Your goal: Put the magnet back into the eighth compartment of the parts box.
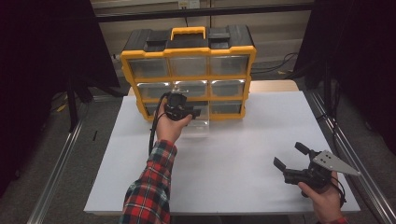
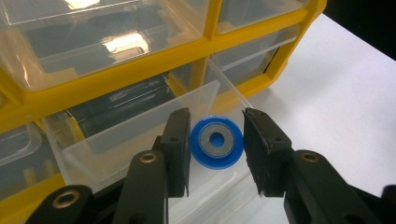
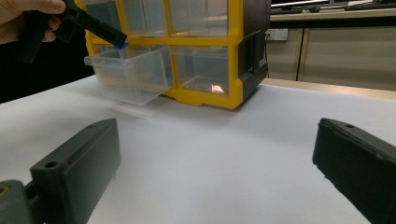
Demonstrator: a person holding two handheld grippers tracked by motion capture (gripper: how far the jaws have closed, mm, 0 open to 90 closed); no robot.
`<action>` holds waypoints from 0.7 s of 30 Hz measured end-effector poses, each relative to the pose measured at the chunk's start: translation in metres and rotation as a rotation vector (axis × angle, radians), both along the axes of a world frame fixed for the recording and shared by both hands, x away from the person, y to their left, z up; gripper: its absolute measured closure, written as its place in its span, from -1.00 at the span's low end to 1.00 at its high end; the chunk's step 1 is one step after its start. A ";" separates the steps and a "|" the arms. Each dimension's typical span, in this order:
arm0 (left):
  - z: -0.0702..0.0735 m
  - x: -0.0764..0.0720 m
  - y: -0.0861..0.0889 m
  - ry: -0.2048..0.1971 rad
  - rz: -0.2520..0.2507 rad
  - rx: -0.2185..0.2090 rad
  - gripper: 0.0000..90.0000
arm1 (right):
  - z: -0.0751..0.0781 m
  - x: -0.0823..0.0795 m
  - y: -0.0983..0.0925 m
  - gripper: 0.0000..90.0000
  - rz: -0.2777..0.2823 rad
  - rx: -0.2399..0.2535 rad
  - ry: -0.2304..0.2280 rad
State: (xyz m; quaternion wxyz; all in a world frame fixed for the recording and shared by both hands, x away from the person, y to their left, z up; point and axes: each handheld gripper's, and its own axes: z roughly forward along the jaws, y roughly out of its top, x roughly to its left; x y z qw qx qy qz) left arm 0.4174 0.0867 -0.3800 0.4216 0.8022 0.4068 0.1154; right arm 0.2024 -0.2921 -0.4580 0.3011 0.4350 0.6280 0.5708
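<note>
Above the pulled-out drawer (image 2: pixel 140 135), the left hand-held gripper (image 2: pixel 216 144) is gripping a blue disc (image 2: pixel 216 142), not yet dropped; at five o'clock, the right hand-held gripper (image 1: pixel 295 161) is idling open.

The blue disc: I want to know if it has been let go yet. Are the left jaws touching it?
Cannot tell. In the left gripper view the blue disc sits between the jaws above the pulled-out drawer; a slim gap seems to show each side, not plainly.

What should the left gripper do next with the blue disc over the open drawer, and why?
Probably open the left gripper and drop the blue disc: the disc sits between its jaws directly above the pulled-out clear drawer of the yellow organizer.
</note>
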 end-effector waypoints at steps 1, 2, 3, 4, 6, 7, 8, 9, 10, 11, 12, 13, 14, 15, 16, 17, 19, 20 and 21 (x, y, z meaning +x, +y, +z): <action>0.001 0.001 0.002 0.003 -0.018 0.036 0.39 | 0.000 0.000 0.000 -0.99 0.000 -0.001 0.000; 0.000 0.001 0.002 0.003 -0.018 0.031 0.39 | 0.000 0.000 0.000 -0.99 0.000 -0.001 0.000; -0.001 0.002 0.002 0.000 -0.014 0.026 0.39 | 0.000 0.000 0.000 -0.99 0.000 0.000 0.000; -0.001 0.002 0.003 0.006 -0.015 0.039 0.39 | 0.000 0.000 0.000 -0.99 0.000 -0.001 0.000; -0.001 0.003 0.004 0.007 -0.017 0.058 0.39 | 0.000 0.000 0.000 -0.99 0.000 -0.001 0.002; -0.002 0.004 0.004 0.002 -0.011 0.045 0.39 | 0.000 0.000 0.000 -0.99 0.002 -0.008 0.000; -0.002 0.004 0.005 0.002 -0.020 0.063 0.39 | 0.000 0.000 0.000 -0.99 0.002 -0.005 0.000; -0.002 0.004 0.005 0.002 -0.013 0.058 0.39 | 0.000 0.000 0.000 -0.99 0.003 -0.005 0.000; -0.002 0.004 0.005 0.006 -0.007 0.066 0.39 | 0.000 0.000 0.000 -0.99 0.003 -0.010 0.000; -0.002 0.004 0.004 0.007 -0.010 0.058 0.39 | 0.000 0.000 0.000 -0.99 0.003 -0.011 0.001; -0.003 0.005 0.004 0.004 -0.006 0.060 0.39 | 0.000 0.000 0.000 -0.99 0.003 -0.011 0.001; -0.004 0.005 0.004 0.001 -0.009 0.056 0.39 | 0.000 0.000 0.000 -0.99 0.000 -0.011 0.000; -0.004 0.005 0.004 0.007 0.001 0.053 0.39 | 0.000 0.000 0.000 -0.99 0.000 -0.010 0.001; -0.004 0.005 0.004 0.009 0.000 0.064 0.39 | 0.000 0.000 0.000 -0.99 0.001 -0.011 0.000; -0.005 0.006 0.004 0.006 0.000 0.061 0.39 | 0.000 0.000 0.000 -0.99 0.000 -0.012 0.000; -0.005 0.006 0.004 0.008 0.001 0.065 0.39 | 0.000 0.000 0.000 -0.99 0.000 -0.011 0.001; -0.006 0.006 0.003 -0.001 0.001 0.056 0.39 | 0.000 0.000 0.000 -0.99 0.000 -0.010 -0.001; -0.007 0.007 0.003 -0.002 0.006 0.054 0.39 | 0.000 0.000 0.000 -0.99 0.000 -0.011 -0.001; -0.006 0.007 0.003 -0.001 0.012 0.060 0.38 | 0.000 0.000 0.000 -0.99 0.000 -0.011 -0.002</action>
